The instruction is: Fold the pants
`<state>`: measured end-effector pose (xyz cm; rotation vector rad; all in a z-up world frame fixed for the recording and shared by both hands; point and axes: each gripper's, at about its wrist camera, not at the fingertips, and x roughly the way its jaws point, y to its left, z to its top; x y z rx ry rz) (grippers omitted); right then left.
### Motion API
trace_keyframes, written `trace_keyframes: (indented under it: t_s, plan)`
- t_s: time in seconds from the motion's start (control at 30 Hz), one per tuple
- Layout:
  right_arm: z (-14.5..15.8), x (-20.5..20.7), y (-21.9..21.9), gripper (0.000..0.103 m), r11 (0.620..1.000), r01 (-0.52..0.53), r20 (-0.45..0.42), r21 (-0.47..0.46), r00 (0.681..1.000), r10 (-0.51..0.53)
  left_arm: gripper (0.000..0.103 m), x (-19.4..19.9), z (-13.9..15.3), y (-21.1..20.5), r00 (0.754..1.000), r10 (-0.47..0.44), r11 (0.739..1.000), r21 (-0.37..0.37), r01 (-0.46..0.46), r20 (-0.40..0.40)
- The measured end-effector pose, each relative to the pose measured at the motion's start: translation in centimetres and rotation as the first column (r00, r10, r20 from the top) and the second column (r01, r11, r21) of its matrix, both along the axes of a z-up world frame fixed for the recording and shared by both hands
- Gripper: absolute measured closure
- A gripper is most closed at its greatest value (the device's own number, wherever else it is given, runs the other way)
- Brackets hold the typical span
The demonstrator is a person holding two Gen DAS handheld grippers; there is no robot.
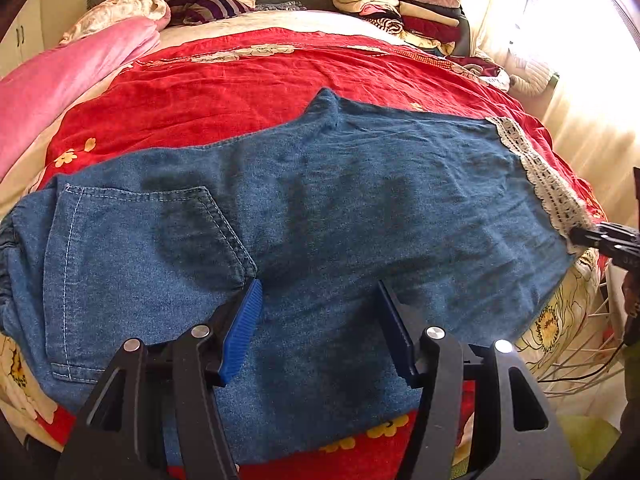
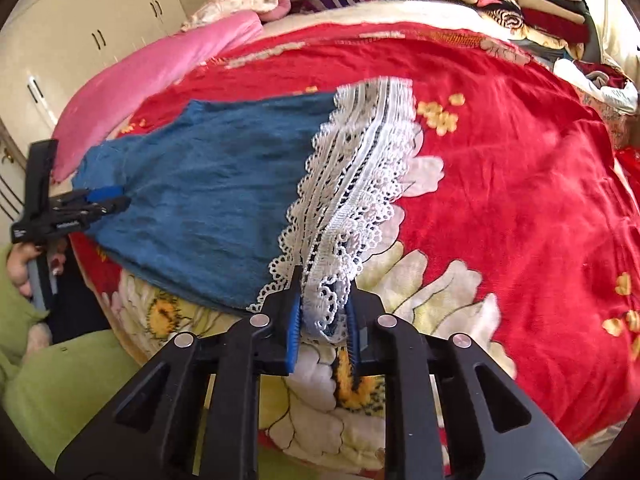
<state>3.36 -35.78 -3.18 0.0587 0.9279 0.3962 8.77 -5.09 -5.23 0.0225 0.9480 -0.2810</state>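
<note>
Blue denim pants [image 1: 320,200] lie flat across a red floral blanket [image 1: 240,88], waistband and back pocket [image 1: 140,248] to the left, white lace hem [image 1: 536,168] to the right. My left gripper [image 1: 318,286] hovers open over the denim just right of the pocket, with nothing pinched between its blue pads. In the right wrist view the pants [image 2: 200,184] end in the lace hem [image 2: 352,184], and my right gripper [image 2: 325,280] is shut on the near corner of that lace at the bed's front edge. The left gripper [image 2: 108,200] shows at the far left there.
A pink quilt [image 1: 60,80] and pillows lie along the left side of the bed. Stacked folded clothes [image 1: 400,4] sit at the far right corner. White cupboards [image 2: 80,20] stand beyond the bed. A person's green sleeve [image 2: 60,380] is at the near edge.
</note>
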Motion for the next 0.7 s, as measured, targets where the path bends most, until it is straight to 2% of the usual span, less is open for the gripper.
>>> trace_keyframes:
  t_s: [0.1,0.17,0.27,0.33,0.37,0.4,0.47,0.57,0.7]
  plan:
    - [-0.1,-0.1,-0.2,0.09,1.0,0.004,-0.012,-0.03,1.0,-0.004,0.045,0.1,-0.1,0.0,1.0,-0.002,1.0,0.0,0.002,-0.003]
    - [-1.2,0.2,-0.4,0.089,0.998,0.007,-0.042,-0.062,0.999,-0.01,0.043,0.2,-0.2,-0.1,1.0,-0.006,1.0,-0.009,0.006,-0.005]
    - [-1.9,0.3,-1.0,0.087,0.999,0.036,-0.058,-0.02,0.998,-0.037,0.043,0.2,-0.2,-0.1,1.0,-0.007,1.0,-0.016,0.007,-0.006]
    - [-1.4,0.2,-1.4,0.078,0.999,0.041,-0.058,-0.009,0.997,-0.042,0.042,0.1,0.1,0.2,1.0,-0.006,1.0,-0.03,0.005,-0.006]
    - [-0.8,0.0,-1.9,0.069,0.999,0.045,-0.048,-0.01,0.998,-0.046,0.042,0.0,0.4,0.3,1.0,-0.005,0.999,-0.04,0.005,-0.002]
    - [-0.1,-0.3,-2.3,0.065,0.998,0.054,-0.026,-0.014,0.998,-0.054,0.042,-0.2,1.0,0.7,1.0,-0.003,0.998,-0.06,0.004,0.012]
    - [1.4,-0.9,-3.1,0.063,0.997,0.072,0.026,-0.006,0.997,-0.071,0.028,-0.6,2.5,1.7,0.998,0.026,0.997,-0.068,-0.022,0.059]
    - [3.3,-1.2,-3.4,0.056,0.997,0.078,0.095,0.003,0.992,-0.078,0.028,-0.5,4.3,3.0,0.992,0.068,0.997,-0.039,-0.064,0.107]
    - [4.3,-0.5,-0.5,0.053,1.0,0.012,0.157,0.013,0.988,-0.014,0.028,0.9,5.7,3.0,0.99,0.084,0.994,-0.076,-0.076,0.111]
